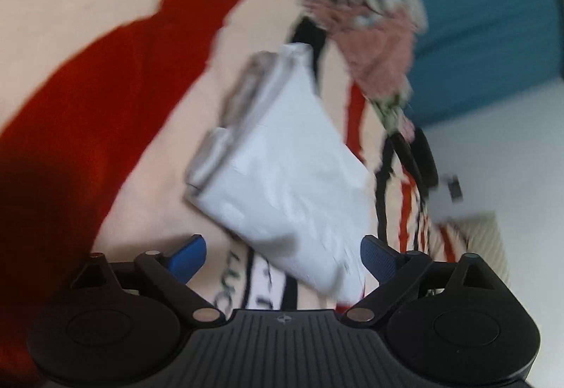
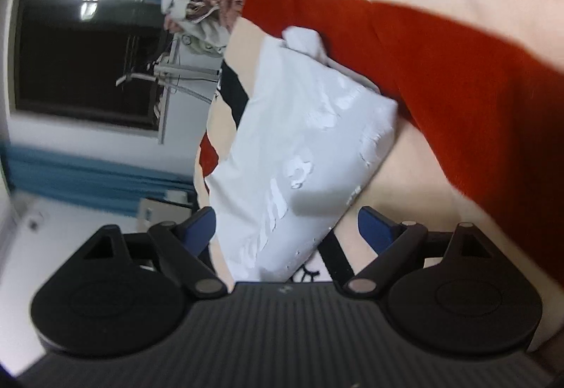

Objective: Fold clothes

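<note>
centrally, folded white garment, cream-red blanket around

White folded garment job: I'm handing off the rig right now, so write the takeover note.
Left gripper: open, holding nothing.
Right gripper: open, holding nothing.
White folded garment: lies as a compact bundle on the cream bedspread with broad red stripes, just ahead of both grippers and free of the pads.
Crumpled pile of pink and grey-white clothes: at the far edge of the bedspread, unfolded.
Done: the white piece looks folded.
Left: probably the pile.
</note>
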`<state>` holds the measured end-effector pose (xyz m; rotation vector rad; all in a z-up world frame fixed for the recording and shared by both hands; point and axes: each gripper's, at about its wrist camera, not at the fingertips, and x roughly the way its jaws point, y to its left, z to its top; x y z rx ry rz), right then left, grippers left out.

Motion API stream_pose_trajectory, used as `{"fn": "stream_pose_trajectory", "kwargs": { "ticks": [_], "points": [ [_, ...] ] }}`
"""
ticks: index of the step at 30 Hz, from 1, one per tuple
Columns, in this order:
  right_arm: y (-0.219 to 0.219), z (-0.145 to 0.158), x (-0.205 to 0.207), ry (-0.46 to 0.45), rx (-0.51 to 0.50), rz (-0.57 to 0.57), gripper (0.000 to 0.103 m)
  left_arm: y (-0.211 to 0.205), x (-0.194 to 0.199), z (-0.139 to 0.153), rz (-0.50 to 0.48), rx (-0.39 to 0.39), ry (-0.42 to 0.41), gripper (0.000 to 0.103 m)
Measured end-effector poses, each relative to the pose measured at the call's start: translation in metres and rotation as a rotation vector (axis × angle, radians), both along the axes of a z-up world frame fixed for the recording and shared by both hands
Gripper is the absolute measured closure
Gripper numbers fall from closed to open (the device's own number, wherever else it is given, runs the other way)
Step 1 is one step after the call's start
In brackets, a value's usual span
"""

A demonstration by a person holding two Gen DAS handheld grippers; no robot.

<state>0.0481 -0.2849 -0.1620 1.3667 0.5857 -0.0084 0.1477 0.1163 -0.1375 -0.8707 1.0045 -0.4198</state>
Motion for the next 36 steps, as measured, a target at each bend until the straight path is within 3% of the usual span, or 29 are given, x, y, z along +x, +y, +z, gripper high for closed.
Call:
{"fn": "stream_pose_trajectory", "kwargs": {
  "ticks": [2,5,7,9,10,13,14,21,24,28,32,36],
  "points": [
    [-0.003,-0.01,0.005,0.017,0.012,-0.045,0.017,0.001,0.011,-0.012,0.047,-0.063,0.029,0.017],
    [-0.01,-0.023,0.012,0.05,0.017,-0.133,0.03,-0.003,0.02,-0.018,0.077,-0.065,0.038,0.037],
    [-0.01,-0.029,0.022,0.065,0.013,-0.153,0.032,-0.004,0.022,-0.022,0.098,-0.048,0.043,0.058],
    [-0.006,-0.026,0.028,0.062,-0.028,-0.15,0.042,-0.003,0.021,-0.024,0.114,-0.042,0.043,0.069],
    [-0.004,-0.023,0.031,0.061,-0.056,-0.144,0.058,-0.001,0.02,-0.024,0.119,-0.057,0.04,0.075],
    [-0.005,-0.018,0.026,0.036,-0.081,-0.148,0.078,0.003,0.017,-0.022,0.131,-0.1,0.029,0.082],
    [-0.006,-0.016,0.022,0.019,-0.078,-0.155,0.082,0.004,0.017,-0.02,0.134,-0.115,0.025,0.083],
    [-0.008,0.027,-0.018,-0.102,-0.11,-0.202,0.084,0.01,-0.002,0.025,0.083,-0.2,0.001,0.087],
    [-0.01,0.054,-0.04,-0.143,-0.128,-0.241,0.084,-0.003,-0.01,0.058,0.021,-0.162,-0.001,0.087],
    [-0.026,0.087,-0.064,-0.126,-0.124,-0.301,0.083,-0.031,-0.015,0.099,-0.059,-0.102,0.006,0.087],
    [-0.062,0.112,-0.07,-0.08,-0.09,-0.327,0.083,-0.077,0.002,0.125,-0.119,-0.093,0.016,0.087],
    [-0.109,0.128,-0.05,-0.077,-0.115,-0.321,0.083,-0.141,0.033,0.146,-0.146,-0.043,-0.018,0.087]
  ]
}}
